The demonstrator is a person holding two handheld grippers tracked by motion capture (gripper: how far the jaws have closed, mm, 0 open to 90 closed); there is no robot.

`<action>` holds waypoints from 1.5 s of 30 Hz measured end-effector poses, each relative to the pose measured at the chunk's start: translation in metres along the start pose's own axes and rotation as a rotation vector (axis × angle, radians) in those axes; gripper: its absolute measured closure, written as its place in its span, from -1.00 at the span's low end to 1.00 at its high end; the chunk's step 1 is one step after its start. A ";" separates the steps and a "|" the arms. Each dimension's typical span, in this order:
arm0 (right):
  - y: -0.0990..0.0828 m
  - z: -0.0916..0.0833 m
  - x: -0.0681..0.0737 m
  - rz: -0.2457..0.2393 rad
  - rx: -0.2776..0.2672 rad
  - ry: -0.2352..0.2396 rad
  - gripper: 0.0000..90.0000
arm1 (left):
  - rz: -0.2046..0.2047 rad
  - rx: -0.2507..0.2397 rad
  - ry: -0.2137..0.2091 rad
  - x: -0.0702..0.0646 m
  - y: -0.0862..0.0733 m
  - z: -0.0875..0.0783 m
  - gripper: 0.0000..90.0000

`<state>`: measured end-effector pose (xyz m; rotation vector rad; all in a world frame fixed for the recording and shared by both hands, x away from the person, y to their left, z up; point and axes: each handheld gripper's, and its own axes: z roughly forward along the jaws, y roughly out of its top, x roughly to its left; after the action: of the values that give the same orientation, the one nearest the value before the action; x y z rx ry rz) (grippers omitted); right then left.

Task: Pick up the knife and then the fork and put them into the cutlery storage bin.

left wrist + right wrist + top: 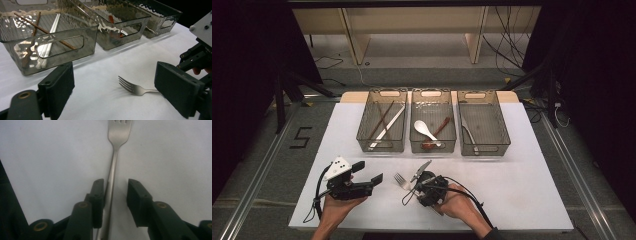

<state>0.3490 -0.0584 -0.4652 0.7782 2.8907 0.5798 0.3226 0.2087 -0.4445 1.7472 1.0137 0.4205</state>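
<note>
While flat, fork (113,170) between right tool (113,200) jaws

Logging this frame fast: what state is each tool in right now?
Left tool: open, holding nothing.
Right tool: open around the fork handle; a gap shows on one side, no grip yet.

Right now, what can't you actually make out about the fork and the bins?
- Silver metal fork: the handle's end lies under the right claw; the top edge cuts its tines in the right gripper view.
- Right smoky plastic bin: its utensil is too small in the high view.
</note>
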 end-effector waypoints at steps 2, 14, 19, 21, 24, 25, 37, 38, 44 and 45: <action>0.000 0.000 -0.002 0.005 0.004 0.005 0.64 | 0.001 0.001 -0.002 0.000 0.000 0.000 -0.65; 0.007 0.001 -0.009 0.008 0.049 0.022 0.83 | 0.006 0.005 -0.003 0.000 0.000 0.000 -0.65; 0.009 0.001 -0.009 -0.012 0.062 0.017 0.86 | 0.006 0.005 -0.003 0.000 0.000 0.000 -0.65; 0.010 0.001 -0.010 -0.019 0.070 0.023 0.87 | 0.006 0.005 -0.002 0.000 0.000 0.000 -0.65; 0.010 0.001 -0.011 -0.018 0.073 0.033 0.87 | 0.002 0.000 0.000 0.000 0.000 0.000 -0.65; 0.010 0.001 -0.012 -0.020 0.071 0.037 0.87 | 0.001 0.000 0.001 0.000 0.000 0.000 -0.65; 0.006 -0.010 -0.022 -0.007 0.028 0.062 0.87 | 0.001 -0.001 0.002 0.000 0.000 0.000 -0.65; 0.006 -0.012 -0.023 0.005 0.022 0.068 0.87 | 0.001 0.000 0.002 0.000 0.000 0.000 -0.65; 0.002 -0.027 -0.034 0.040 -0.025 0.068 0.87 | 0.002 0.000 0.002 0.000 0.000 0.000 -0.65; 0.001 -0.029 -0.036 0.044 -0.031 0.069 0.87 | 0.002 0.001 0.002 0.000 0.000 0.000 -0.65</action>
<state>0.3753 -0.0855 -0.4382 0.8351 2.9255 0.6671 0.3225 0.2088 -0.4444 1.7486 1.0140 0.4231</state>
